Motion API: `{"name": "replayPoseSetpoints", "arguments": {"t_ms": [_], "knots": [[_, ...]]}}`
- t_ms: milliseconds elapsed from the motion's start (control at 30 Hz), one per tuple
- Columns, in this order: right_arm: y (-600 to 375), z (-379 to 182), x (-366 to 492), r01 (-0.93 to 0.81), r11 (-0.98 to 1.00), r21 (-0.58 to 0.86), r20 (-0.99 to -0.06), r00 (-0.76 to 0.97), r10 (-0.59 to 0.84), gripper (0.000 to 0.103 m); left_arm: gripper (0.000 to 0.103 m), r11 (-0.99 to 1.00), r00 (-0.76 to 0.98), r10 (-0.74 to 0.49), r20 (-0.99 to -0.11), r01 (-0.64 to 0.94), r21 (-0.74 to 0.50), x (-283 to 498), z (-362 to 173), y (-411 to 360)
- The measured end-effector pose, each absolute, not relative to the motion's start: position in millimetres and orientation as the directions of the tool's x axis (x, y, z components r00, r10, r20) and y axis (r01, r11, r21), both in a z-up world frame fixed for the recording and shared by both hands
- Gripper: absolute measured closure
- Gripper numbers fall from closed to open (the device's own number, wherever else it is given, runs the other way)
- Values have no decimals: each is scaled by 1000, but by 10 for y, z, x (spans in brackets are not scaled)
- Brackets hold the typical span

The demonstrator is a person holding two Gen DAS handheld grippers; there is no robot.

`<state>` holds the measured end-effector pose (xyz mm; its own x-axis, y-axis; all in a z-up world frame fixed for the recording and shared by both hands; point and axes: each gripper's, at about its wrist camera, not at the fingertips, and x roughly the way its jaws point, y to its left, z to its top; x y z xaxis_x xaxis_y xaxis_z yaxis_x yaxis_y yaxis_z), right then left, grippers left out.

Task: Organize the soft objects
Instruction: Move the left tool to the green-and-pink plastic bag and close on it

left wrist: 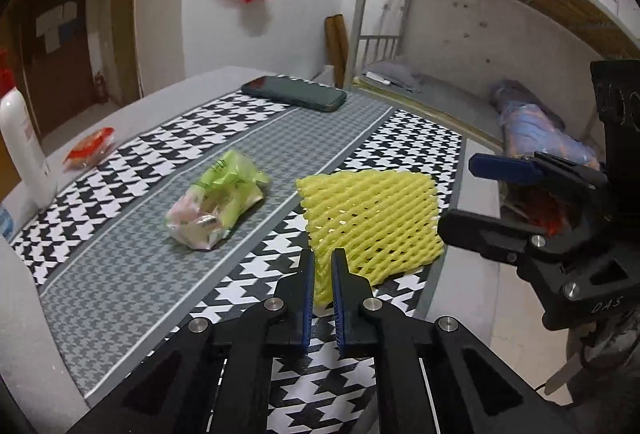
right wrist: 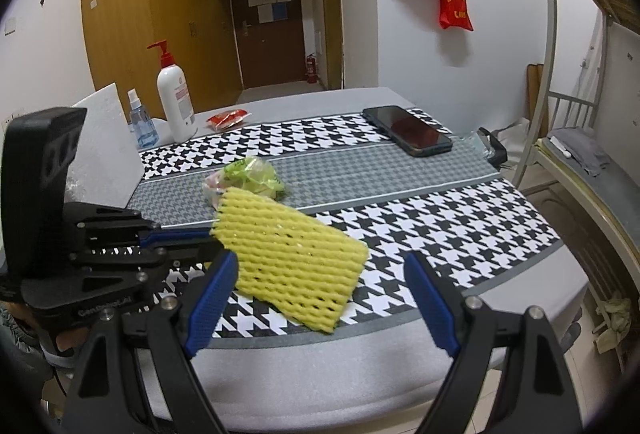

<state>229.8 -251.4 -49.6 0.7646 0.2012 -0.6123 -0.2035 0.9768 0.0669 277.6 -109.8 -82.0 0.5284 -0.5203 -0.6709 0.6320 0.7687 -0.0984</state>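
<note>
A yellow foam net sleeve (left wrist: 372, 218) is held up over the houndstooth cloth (left wrist: 248, 114) on the table. My left gripper (left wrist: 322, 258) is shut on its near corner. In the right wrist view the sleeve (right wrist: 292, 262) hangs tilted above the cloth (right wrist: 460, 218), pinched at its left edge by the left gripper (right wrist: 212, 234). My right gripper (right wrist: 320, 274) is open and empty, its jaws wide on either side of the sleeve's near end. It also shows in the left wrist view (left wrist: 480, 194) at the right. A crumpled green plastic bag (left wrist: 220, 198) lies mid-cloth; it also shows behind the sleeve (right wrist: 248, 174).
A dark phone (left wrist: 296, 92) lies at the cloth's far end, also seen from the right (right wrist: 412, 130). A white pump bottle (right wrist: 174, 98), a small spray bottle (right wrist: 140, 122) and a red snack packet (right wrist: 228, 119) stand at the far left. A metal bunk bed (left wrist: 460, 34) is beside the table.
</note>
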Motion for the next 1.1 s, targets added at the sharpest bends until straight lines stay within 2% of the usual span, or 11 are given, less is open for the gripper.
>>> {"name": "replayPoseSetpoints", "arguments": {"t_ms": [100, 167, 233, 267, 467, 833, 1100], "knots": [[-2505, -551, 2352, -207, 975, 81, -626, 750, 211, 15, 87, 795, 542, -484, -687, 600, -87, 2829, -839, -1071], [-2496, -582, 2393, -213, 972, 95, -635, 739, 224, 15, 64, 806, 539, -473, -697, 585, -94, 2867, -846, -1030], [-2459, -598, 2434, -229, 968, 97, -635, 735, 238, 15, 50, 808, 534, -481, -695, 578, -115, 2882, -835, -995], [-2436, -603, 2452, -237, 967, 92, -636, 733, 240, 15, 48, 808, 537, -487, -688, 577, -122, 2885, -820, -974], [-2361, -637, 2554, -265, 960, 91, -641, 722, 260, 15, 41, 865, 613, -437, -658, 488, -118, 2964, -744, -811], [-2319, -730, 2533, -295, 950, 105, -659, 695, 288, 15, 41, 891, 682, -399, -613, 445, -85, 3110, -675, -805], [-2330, -746, 2497, -303, 944, 127, -655, 689, 310, 15, 41, 895, 645, -369, -670, 442, -67, 3388, -756, -864]]}}
